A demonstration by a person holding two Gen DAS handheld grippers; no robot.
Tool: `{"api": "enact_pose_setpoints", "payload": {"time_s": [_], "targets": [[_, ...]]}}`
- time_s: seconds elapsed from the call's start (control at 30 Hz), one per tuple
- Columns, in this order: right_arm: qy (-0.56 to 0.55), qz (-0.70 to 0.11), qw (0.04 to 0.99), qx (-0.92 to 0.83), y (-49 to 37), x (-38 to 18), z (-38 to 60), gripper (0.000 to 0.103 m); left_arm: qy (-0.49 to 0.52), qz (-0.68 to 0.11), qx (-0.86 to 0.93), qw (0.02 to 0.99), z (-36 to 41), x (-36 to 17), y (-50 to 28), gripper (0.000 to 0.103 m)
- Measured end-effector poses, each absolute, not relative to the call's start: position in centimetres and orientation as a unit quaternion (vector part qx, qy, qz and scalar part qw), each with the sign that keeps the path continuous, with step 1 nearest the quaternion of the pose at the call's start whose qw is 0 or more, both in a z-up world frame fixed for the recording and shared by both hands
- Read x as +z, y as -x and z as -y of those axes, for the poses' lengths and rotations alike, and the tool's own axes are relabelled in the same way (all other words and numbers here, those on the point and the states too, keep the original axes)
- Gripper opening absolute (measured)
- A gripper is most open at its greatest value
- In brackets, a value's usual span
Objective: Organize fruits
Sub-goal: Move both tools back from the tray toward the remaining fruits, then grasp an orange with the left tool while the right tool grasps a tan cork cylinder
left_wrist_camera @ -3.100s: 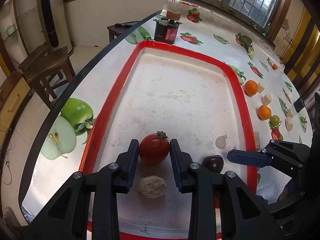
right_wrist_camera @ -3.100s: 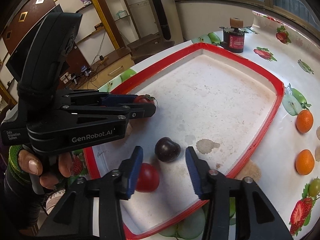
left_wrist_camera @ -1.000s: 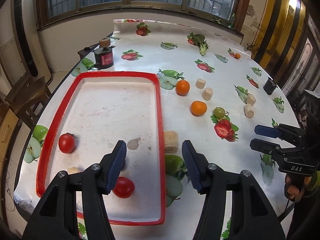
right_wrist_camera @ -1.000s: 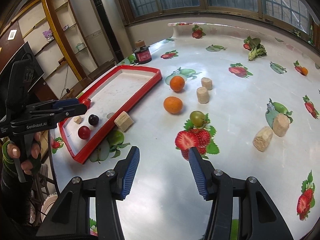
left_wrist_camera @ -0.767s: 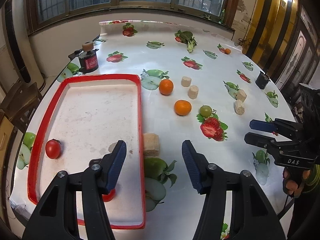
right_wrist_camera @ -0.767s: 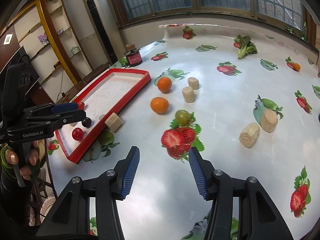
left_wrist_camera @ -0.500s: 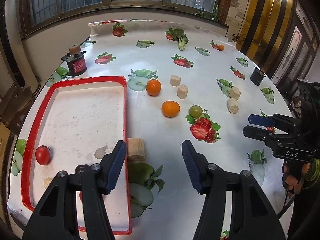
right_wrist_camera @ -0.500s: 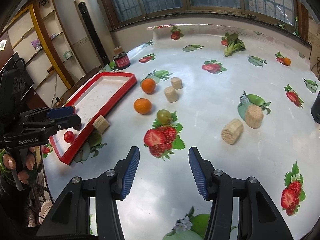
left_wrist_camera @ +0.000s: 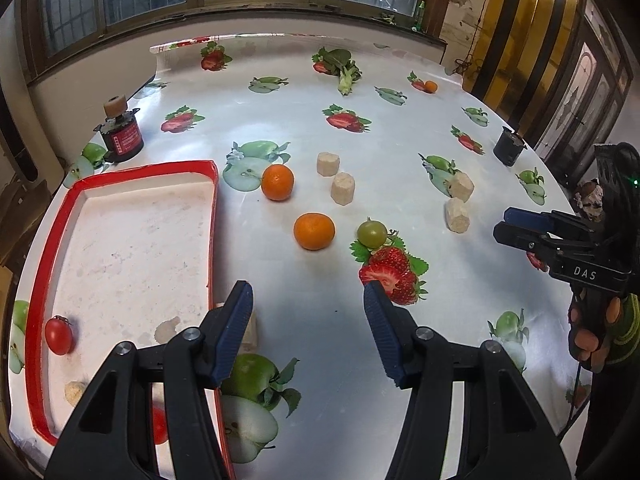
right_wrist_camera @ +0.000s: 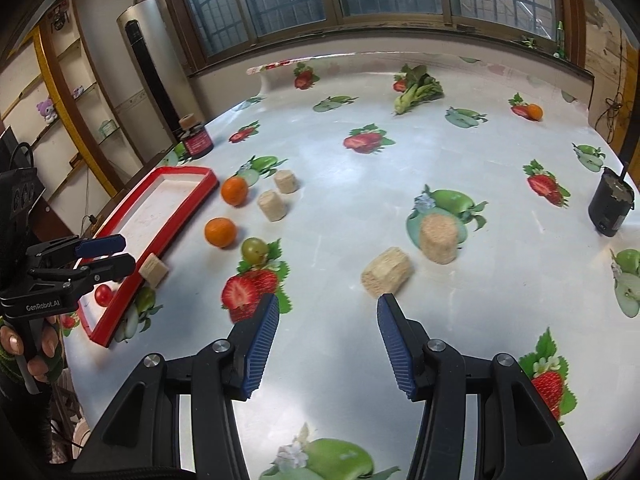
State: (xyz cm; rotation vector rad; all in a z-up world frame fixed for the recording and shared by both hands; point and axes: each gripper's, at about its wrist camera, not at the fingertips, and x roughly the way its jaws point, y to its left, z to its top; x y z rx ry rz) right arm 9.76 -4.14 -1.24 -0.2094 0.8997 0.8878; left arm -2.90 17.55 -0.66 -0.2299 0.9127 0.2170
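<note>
Right now the fruit is split between the red tray (left_wrist_camera: 132, 168) and the open table (left_wrist_camera: 320, 344). One tomato (left_wrist_camera: 58, 335) sits inside the tray by its left rim, and a second red one (left_wrist_camera: 159, 424) peeks out at the tray's near end, half hidden behind the left claw (left_wrist_camera: 308, 312). Out on the table, two oranges (left_wrist_camera: 277, 182) (left_wrist_camera: 314, 231) lie just past the tray's right rim, and a green grape (left_wrist_camera: 372, 233) sits just beside the nearer orange, against a printed strawberry. Beige cork-like blocks (left_wrist_camera: 343, 188) are scattered among them, one (right_wrist_camera: 154, 269) pressed against the tray's outer rim. The left claw hangs spread wide and empty over the table beside the tray. The right claw (right_wrist_camera: 328, 338) is also splayed open, holding nothing, above the table near another block (right_wrist_camera: 386, 271). Far back, a dark jar (left_wrist_camera: 122, 138) stands beyond the tray, and a black cup (right_wrist_camera: 611, 209) sits at the table's right edge.
</note>
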Motion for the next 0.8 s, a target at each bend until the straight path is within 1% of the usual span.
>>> {"api": "enact_pose_setpoints", "payload": {"time_s": [0.5,0.8], "targets": [[0.093,-0.422,0.820,0.375,-14.6,-1.9,4.8,0.053,0.111,-0.461,0.095,0.875,-17.8,-2.9,-2.2,0.056],[0.095,-0.436,0.822,0.355,-17.8,-3.9,3.3,0.053,0.121,-0.479,0.103,0.863,-18.4,-4.8,-4.6,0.056]]}}
